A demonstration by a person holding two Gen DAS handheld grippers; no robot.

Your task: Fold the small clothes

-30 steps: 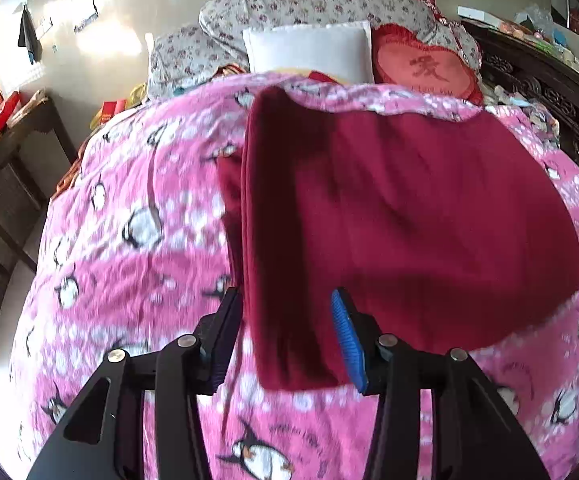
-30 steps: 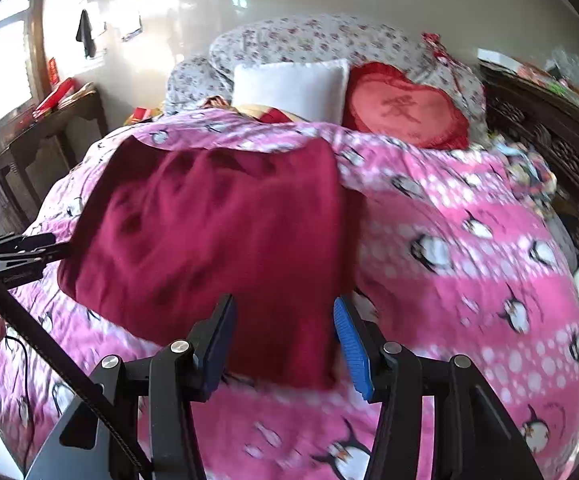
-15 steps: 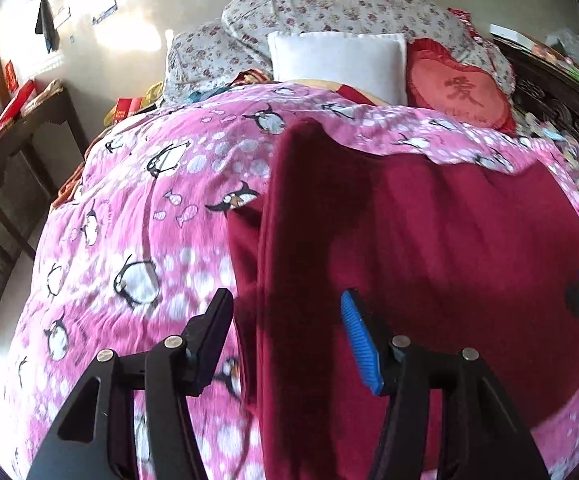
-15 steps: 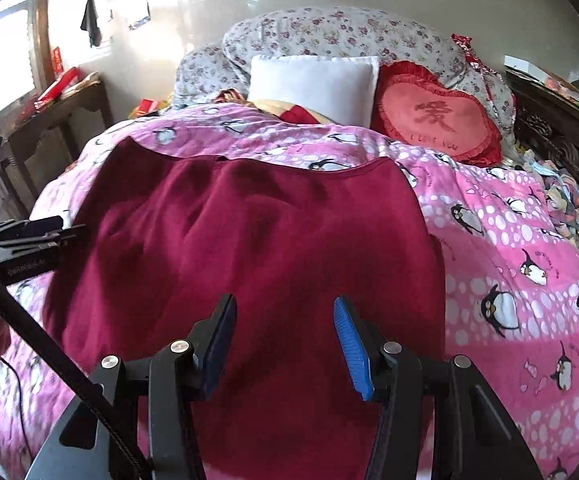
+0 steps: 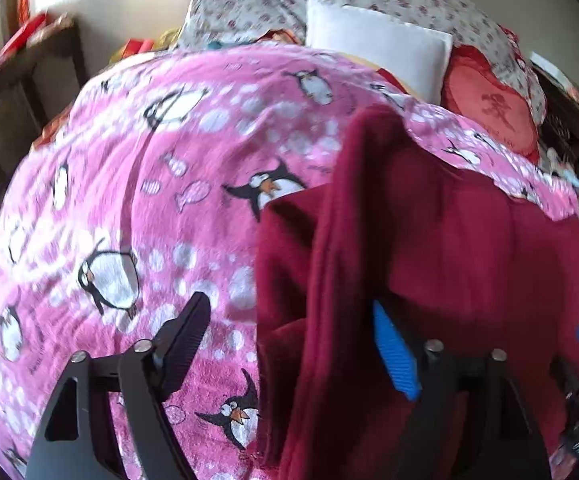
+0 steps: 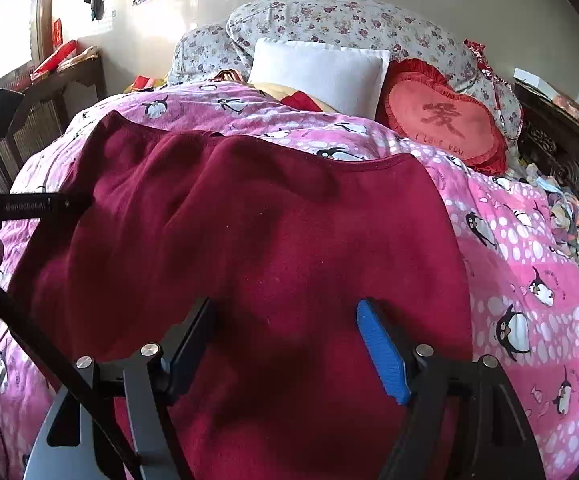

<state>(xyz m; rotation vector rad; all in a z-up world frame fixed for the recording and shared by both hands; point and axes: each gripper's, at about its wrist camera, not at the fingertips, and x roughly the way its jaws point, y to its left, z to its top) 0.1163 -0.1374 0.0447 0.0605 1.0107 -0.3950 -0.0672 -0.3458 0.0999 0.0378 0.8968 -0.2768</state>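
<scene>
Evidently the grasp step: both tongs, left tongs (image 5: 289,344) and right tongs (image 6: 285,344), have just been opening and stand apart, clamping nothing, over the maroon garment (image 6: 257,240) spread on the penguin bedspread (image 5: 129,200). Next, close on its six-o'clock hem and carry it toward twelve.

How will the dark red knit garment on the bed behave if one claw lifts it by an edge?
Probably floppy: the dark red knit garment drapes over the pink penguin blanket in soft ridges. Its folded-over left layers would likely slip apart. It looks fuzzy, so a pinch should hold; pushing would likely bunch it.
</scene>
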